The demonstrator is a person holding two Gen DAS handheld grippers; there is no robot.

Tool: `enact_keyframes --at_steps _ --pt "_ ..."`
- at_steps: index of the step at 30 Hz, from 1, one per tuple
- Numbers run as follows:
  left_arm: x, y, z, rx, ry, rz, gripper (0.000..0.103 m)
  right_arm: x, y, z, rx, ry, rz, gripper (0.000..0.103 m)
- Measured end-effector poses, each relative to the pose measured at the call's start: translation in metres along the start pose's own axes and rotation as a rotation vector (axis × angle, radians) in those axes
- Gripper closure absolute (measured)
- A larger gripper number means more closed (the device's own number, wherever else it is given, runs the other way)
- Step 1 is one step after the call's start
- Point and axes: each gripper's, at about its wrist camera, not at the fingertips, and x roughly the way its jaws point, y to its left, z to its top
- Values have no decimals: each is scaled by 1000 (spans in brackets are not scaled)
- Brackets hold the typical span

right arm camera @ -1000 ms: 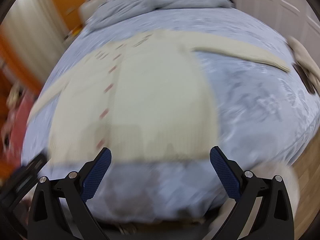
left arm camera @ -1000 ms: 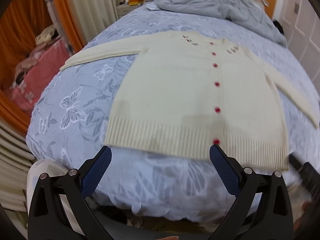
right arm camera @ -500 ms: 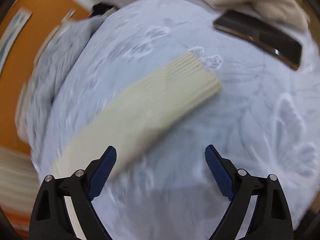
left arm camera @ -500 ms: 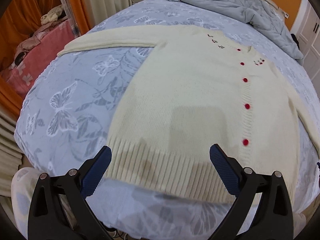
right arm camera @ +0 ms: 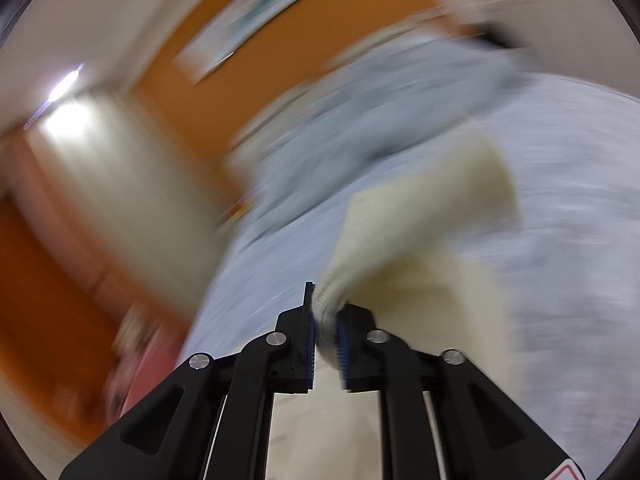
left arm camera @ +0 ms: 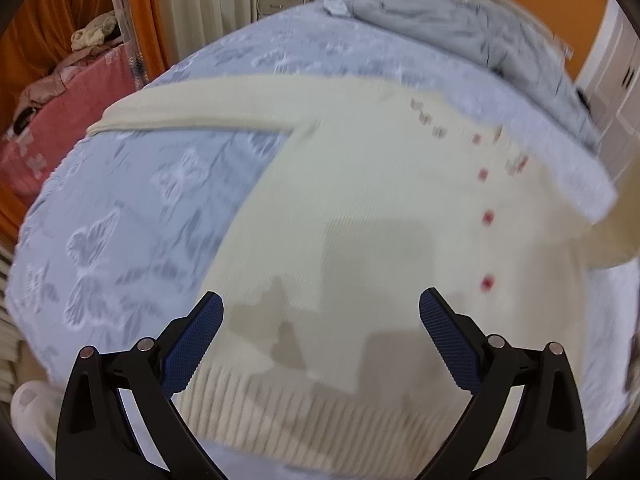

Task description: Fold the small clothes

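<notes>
Sleeve fold under way on the bed.

Right hand-held gripper (right arm camera: 325,322) has just been closing, now pinching the ribbed cuff of the cream knitted cardigan with red buttons (left arm camera: 392,216); left hand-held gripper (left arm camera: 320,334) hangs wide, empty, above the hem. Best carry the cuff across the chest, keep the sleeve flat, hold the body down. Cardigan lies buttoned, face up on blue butterfly-print bedspread (left arm camera: 132,208).

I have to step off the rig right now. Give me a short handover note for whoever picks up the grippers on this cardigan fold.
Right gripper: jaws just closed, now clamped on the cream cardigan's cuff, sleeve lifted off the bed.
Left gripper: open, empty, hovering over the cardigan near its ribbed hem.
Cardigan lies flat, buttoned, on the blue bedspread; other sleeve still spread out.
Done: one sleeve grabbed.
Left: fold both sleeves in, then the body.
</notes>
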Motion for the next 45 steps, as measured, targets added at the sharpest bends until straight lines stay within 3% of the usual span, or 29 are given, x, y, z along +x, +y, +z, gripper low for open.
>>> enact_keyframes --at_steps 2,5,8,10,12,15,18,19,20,21,22,23,25,27,29,30,32,33,34,37,40,42,45 --pt "-1 -1 19 -38 -24 -47 7 58 39 -31 -80 122 23 52" --pt "3 -6 48 -71 -45 -111 5 101 53 -80 -146 224 -46 52" --pt "23 -16 77 -79 -30 -174 5 87 19 -113 -73 216 -156 52" --pt "50 -24 94 -80 4 -204 5 73 -11 -114 -30 187 -255 47" --pt "84 -32 109 -105 56 -224 5 60 -46 -111 -43 175 -427 42" --pt "142 -44 125 -200 161 -233 6 56 -80 -113 -57 180 -547 36" --pt "171 -54 126 -238 201 -219 19 76 -110 -116 -53 222 -607 35" --pt "175 -58 126 -226 181 -167 29 85 -117 -117 -58 241 -616 35" --pt "175 -62 126 -204 147 -125 52 83 -120 -121 -56 254 -608 42" --pt "174 -67 128 -175 127 -103 66 84 -125 -122 -47 266 -577 79" --pt "174 -71 131 -143 122 -113 82 84 -123 -120 -33 266 -552 89" --pt "169 -69 136 -144 105 -148 94 77 -120 -112 -14 220 -534 90" --pt "154 -61 149 -140 48 -216 94 54 -105 -97 8 103 -447 92" --pt "141 -59 158 -118 -12 -231 94 45 -103 -95 0 63 -435 92" --pt "144 -56 163 -90 -31 -204 93 61 -125 -110 14 153 -512 92" --pt "160 -55 160 -68 6 -178 93 75 -141 -122 32 233 -549 92" --pt "189 -52 147 -59 89 -140 93 67 -143 -124 51 192 -539 89" --pt "190 -50 142 -63 49 -150 92 63 -135 -118 50 177 -553 89" --pt "187 -51 139 -52 28 -150 91 53 -116 -110 24 101 -532 89" --pt "184 -49 132 -46 -4 -153 90 55 -79 -95 -93 16 -510 88" --pt "185 -50 130 -34 -25 -149 89 84 -80 -97 -147 65 -515 89" --pt "184 -54 127 -3 -41 -132 89 126 -119 -116 -90 236 -588 93" --pt "184 -54 125 16 -51 -133 89 122 -117 -119 -53 195 -581 93"
